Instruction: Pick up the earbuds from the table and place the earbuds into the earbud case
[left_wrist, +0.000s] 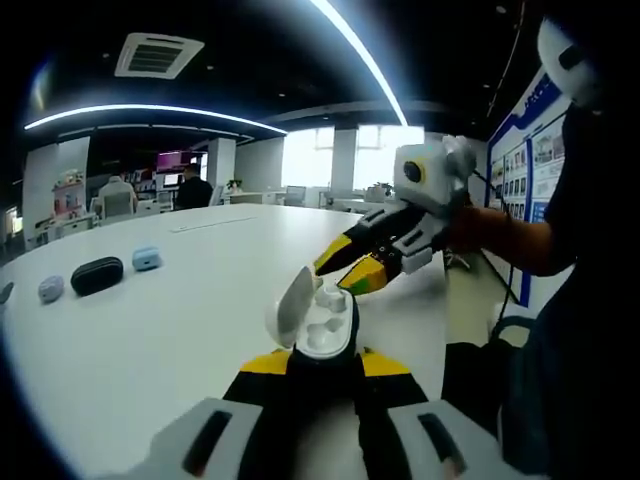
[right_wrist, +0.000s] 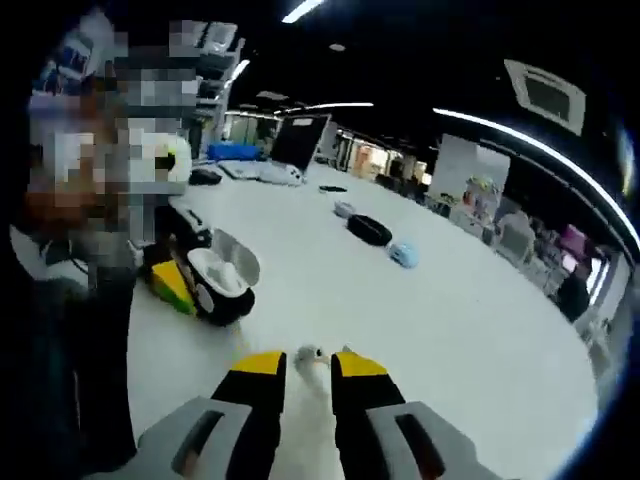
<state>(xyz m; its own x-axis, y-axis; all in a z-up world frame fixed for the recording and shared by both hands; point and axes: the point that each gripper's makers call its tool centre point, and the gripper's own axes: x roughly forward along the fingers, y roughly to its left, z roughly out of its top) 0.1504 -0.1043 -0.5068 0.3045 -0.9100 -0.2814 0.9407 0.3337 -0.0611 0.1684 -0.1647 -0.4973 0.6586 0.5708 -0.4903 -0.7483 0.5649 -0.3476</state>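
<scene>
Earbud (right_wrist: 308, 357): one, white, pinched between the tips of the right gripper (right_wrist: 309, 365), jaws drawn nearly together on it; too small and blurred to tell its long axis or heading. Earbud case (left_wrist: 322, 318): one, white, lid hinged up and leaning to the left of the left gripper (left_wrist: 322, 358), open mouth facing upward, clamped at its lower body by that gripper's jaws; in the left gripper view, one earbud seated in the far socket, near socket apparently vacant. Same case (right_wrist: 222, 272) seen in the right gripper view ahead and to the left of the right gripper's tips, well apart from the held earbud, lid standing up behind it. Right gripper (left_wrist: 352, 268) also seen in the left gripper view, coming in from the right, yellow-and-black tips just beyond the case and not touching it. White table (left_wrist: 150, 340) beneath both. Far to the left of the left gripper, in a row: one pale blue case (left_wrist: 146, 259), one black oval case (left_wrist: 97, 275), one grey-blue case (left_wrist: 50, 289). Seated people beyond the table.
</scene>
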